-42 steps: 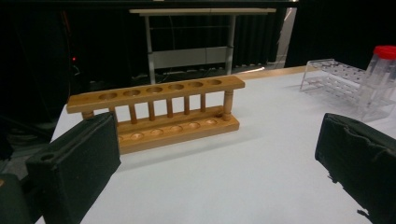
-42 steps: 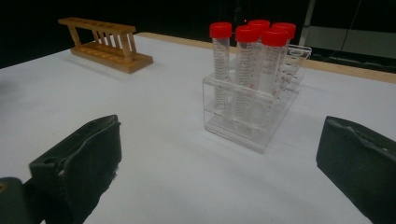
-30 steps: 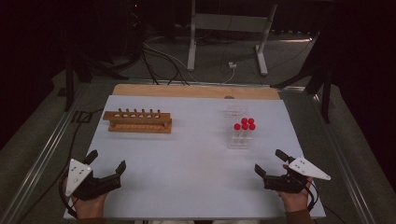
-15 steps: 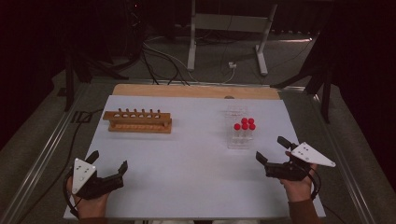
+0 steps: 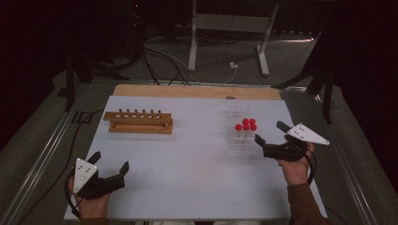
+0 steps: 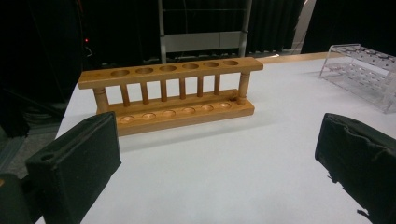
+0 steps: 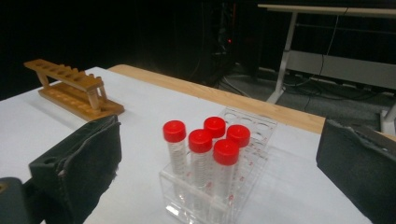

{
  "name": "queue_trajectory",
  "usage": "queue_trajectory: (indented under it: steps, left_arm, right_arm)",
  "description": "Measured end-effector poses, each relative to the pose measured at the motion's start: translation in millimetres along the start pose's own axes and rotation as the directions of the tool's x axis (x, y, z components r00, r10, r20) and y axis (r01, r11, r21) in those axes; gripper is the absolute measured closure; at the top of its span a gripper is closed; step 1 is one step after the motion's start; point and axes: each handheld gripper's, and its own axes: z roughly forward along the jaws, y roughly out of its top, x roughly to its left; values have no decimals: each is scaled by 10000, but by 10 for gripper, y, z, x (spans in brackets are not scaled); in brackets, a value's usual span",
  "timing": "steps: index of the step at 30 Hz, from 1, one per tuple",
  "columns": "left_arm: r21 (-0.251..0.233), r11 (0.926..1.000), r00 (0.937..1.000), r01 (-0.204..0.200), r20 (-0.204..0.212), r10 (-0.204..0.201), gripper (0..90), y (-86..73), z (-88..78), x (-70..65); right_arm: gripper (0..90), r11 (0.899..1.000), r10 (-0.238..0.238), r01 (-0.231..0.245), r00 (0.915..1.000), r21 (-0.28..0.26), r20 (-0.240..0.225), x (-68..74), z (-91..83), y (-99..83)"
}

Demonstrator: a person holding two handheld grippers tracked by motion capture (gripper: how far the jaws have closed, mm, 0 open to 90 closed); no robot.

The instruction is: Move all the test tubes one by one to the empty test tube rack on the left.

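While both grippers are standing with jaws apart and empty:
Right gripper point(image 5: 273, 138): sitting just beside the clear rack point(image 5: 238, 140), nearer hand.
Tubes point(image 7: 205, 144): standing upright, dead ahead.
Left gripper point(image 5: 109, 164): lying well apart from the clear rack.

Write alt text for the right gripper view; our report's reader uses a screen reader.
Five red-capped tubes stand upright in a clear plastic rack on a white table, framed between the open black jaws of the right gripper. An empty wooden tube rack sits farther off at the left, with a dark room beyond.
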Motion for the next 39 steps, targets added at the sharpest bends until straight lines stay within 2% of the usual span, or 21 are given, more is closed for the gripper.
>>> queue_trajectory:
  steps: [4, 5, 6, 9, 10, 12, 13, 15, 19, 21, 22, 24, 29, 39]
  left_arm:
    - [20, 10000, 10000, 37, -9, -37, 11, -5, 4, 2]
    - [22, 10000, 10000, 47, 1, -47, 11, -6, 4, 3]
    - [17, 10000, 10000, 48, 5, -48, 11, -8, 6, 3]
    - [55, 10000, 10000, 39, 7, -39, 11, -12, 9, 3]
    - [55, 10000, 10000, 39, 7, -39, 11, -12, 9, 3]
    - [55, 10000, 10000, 59, 12, -59, 11, -14, 10, 5]
    - [45, 10000, 10000, 70, 4, -70, 11, -15, 10, 6]
    - [32, 9999, 9999, 113, -6, -113, 11, -16, 7, 14]
    - [40, 9999, 9999, 159, -14, -159, 11, -19, 7, 18]
    - [46, 9999, 9999, 166, -9, -166, 11, -20, 10, 17]
    - [42, 9998, 9999, 169, 1, -169, 11, -21, 13, 16]
    - [53, 9999, 9999, 160, 4, -160, 11, -23, 18, 13]
    - [86, 9999, 9999, 117, 3, -117, 11, -25, 21, 13]
    - [77, 9999, 9999, 106, 28, -106, 11, -25, 23, 11]
  right_arm:
    - [2, 9998, -10, 8, 10000, 206, 75, -36, 92, 3]
    - [39, 9992, -77, 71, 9999, 383, 143, -51, 155, -16]
    - [39, 9992, -77, 71, 9999, 383, 143, -51, 155, -16]
    - [164, 9972, -49, 45, 10000, 742, 56, -89, 261, -73]
    - [164, 9972, -49, 45, 10000, 742, 56, -89, 261, -73]
    - [283, 9961, 78, -86, 9999, 881, 101, -101, 318, -114]
    - [283, 9961, 78, -86, 9999, 881, 101, -101, 318, -114]
    - [390, 9954, 65, -89, 9997, 953, 256, -100, 356, -147]
    - [535, 9927, 96, -108, 9999, 1198, 101, -106, 409, -205]
    - [555, 9924, 100, -109, 9999, 1229, 77, -107, 422, -221]
    - [597, 9914, 219, -234, 9997, 1288, 130, -111, 449, -252]
    - [619, 9901, 393, -399, 9992, 1348, 70, -121, 482, -283]
    - [673, 9883, 470, -474, 9989, 1450, 64, -129, 561, -334]
    - [668, 9883, 262, -279, 9996, 1497, 133, -115, 564, -332]
